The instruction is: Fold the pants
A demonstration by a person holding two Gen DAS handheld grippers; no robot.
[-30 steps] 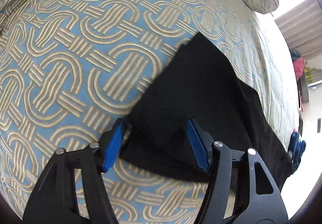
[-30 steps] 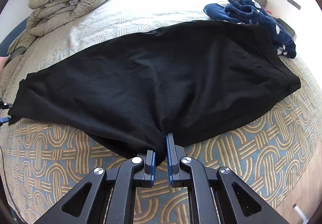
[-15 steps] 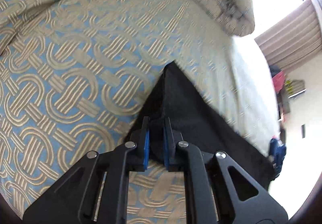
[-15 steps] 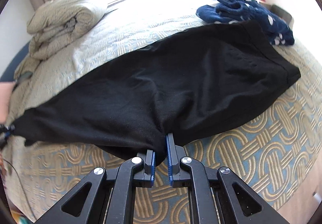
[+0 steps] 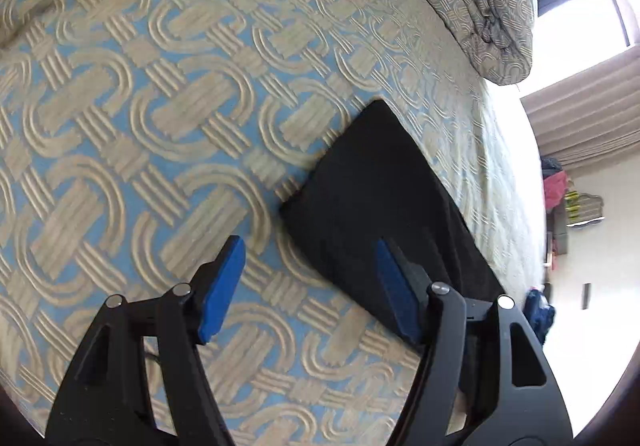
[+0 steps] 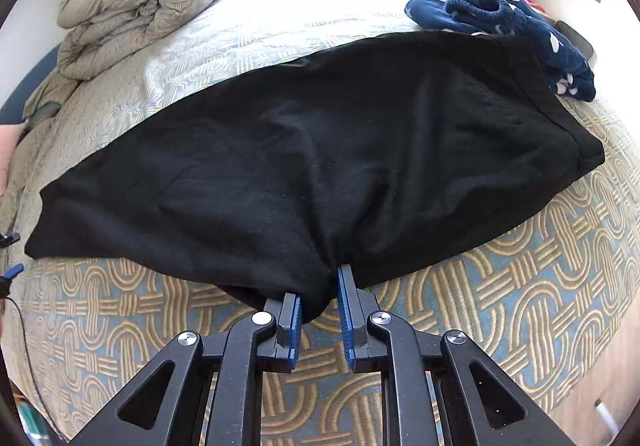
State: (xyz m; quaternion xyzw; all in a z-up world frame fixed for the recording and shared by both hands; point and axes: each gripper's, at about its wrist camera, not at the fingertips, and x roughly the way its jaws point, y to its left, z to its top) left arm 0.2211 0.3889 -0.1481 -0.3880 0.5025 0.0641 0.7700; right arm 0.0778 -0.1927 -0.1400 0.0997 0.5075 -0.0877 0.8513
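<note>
The pants [image 6: 320,149] lie lengthwise along the near edge of the bed [image 6: 520,286], waistband toward the right end. Behind the waistband, at the bed's far right corner, a fleece garment [image 6: 512,25] lies partly against them. A folded duvet [image 6: 132,9] sits at the far left corner, well apart from the pants.

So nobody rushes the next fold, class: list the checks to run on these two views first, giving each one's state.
1. Left gripper released: ok; jaws have just been opening, nothing pinched.
2. Pants leg end flat on bedspread: ok.
3. Right gripper grip: cannot tell; jaws have just been opening, fabric between them.
4. Pants smooth: not ok; puckered at right gripper.
5. Pants clear of blue garment: not ok; they touch.
</note>
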